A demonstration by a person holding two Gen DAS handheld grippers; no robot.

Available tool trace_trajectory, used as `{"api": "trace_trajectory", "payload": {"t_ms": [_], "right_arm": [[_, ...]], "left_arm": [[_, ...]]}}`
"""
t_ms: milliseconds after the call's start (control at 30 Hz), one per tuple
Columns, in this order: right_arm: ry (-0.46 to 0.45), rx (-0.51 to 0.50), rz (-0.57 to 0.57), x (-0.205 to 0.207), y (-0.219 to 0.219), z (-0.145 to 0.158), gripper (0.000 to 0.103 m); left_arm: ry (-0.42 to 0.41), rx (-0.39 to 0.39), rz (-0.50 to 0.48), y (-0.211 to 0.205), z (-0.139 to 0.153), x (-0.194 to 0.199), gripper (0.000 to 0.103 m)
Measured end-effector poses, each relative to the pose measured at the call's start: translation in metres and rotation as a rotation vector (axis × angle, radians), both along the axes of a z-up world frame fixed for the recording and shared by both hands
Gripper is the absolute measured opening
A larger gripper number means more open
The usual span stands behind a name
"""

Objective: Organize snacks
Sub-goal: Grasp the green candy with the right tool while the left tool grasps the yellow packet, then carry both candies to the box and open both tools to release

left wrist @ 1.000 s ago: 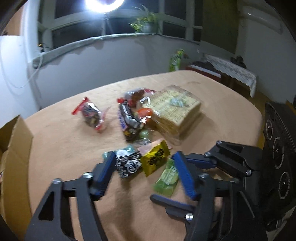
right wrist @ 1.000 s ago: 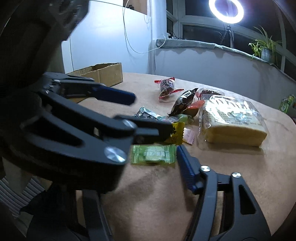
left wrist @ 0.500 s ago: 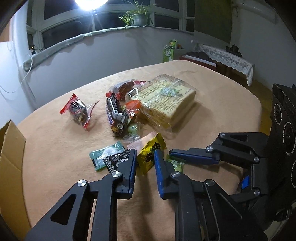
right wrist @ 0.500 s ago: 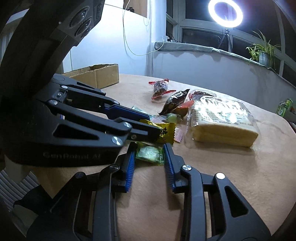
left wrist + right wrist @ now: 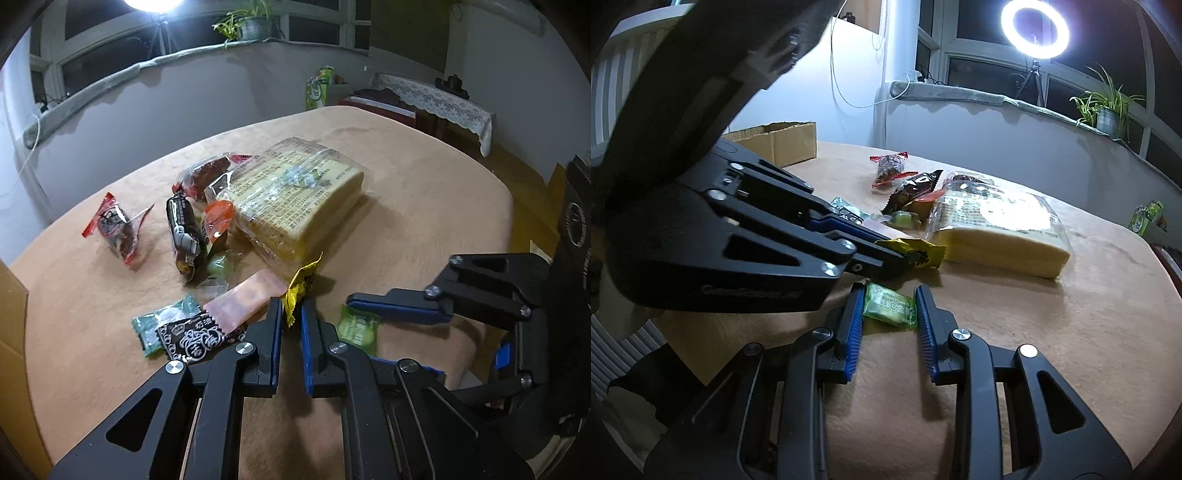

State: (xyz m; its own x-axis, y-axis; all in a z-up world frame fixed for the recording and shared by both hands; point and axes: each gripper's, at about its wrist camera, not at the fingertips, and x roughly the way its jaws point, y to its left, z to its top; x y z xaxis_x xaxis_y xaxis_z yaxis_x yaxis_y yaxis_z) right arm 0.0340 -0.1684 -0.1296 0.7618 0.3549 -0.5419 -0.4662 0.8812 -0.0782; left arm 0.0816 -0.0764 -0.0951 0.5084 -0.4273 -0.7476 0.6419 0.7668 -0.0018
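1. While its jaws pinch the yellow packet [image 5: 300, 287], the left gripper [image 5: 290, 325] is nearly shut, the packet's far end lifted.
2. Just right, the right gripper [image 5: 889, 308] clamps the green candy [image 5: 890, 304] on the table [image 5: 1071, 314].
3. Farther off lie the cake pack [image 5: 295, 195] and other snacks; a box [image 5: 775, 142] sits far left.

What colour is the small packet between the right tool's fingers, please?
Green, with pale lettering: the small packet shows best in the right wrist view.
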Motion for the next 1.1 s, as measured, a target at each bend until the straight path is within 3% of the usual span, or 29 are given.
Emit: {"api": "trace_trajectory", "payload": {"t_ms": [167,533,1100], "right_arm": [[0.003,0.015,-0.043,0.000,-0.018,0.001,0.028],[-0.014,0.105,-0.153,0.003,-0.061,0.019,0.028],[-0.090,0.094,-0.141,-0.006,-0.040,0.061,0.028]], "left_arm": [[0.026,-0.069,0.048,0.008,0.003,0.002,0.006],[-0.028,-0.152,0.123,0.027,0.024,-0.013,0.005],[-0.164,-0.229,0.282,0.089,0.071,-0.050,0.005]]}}
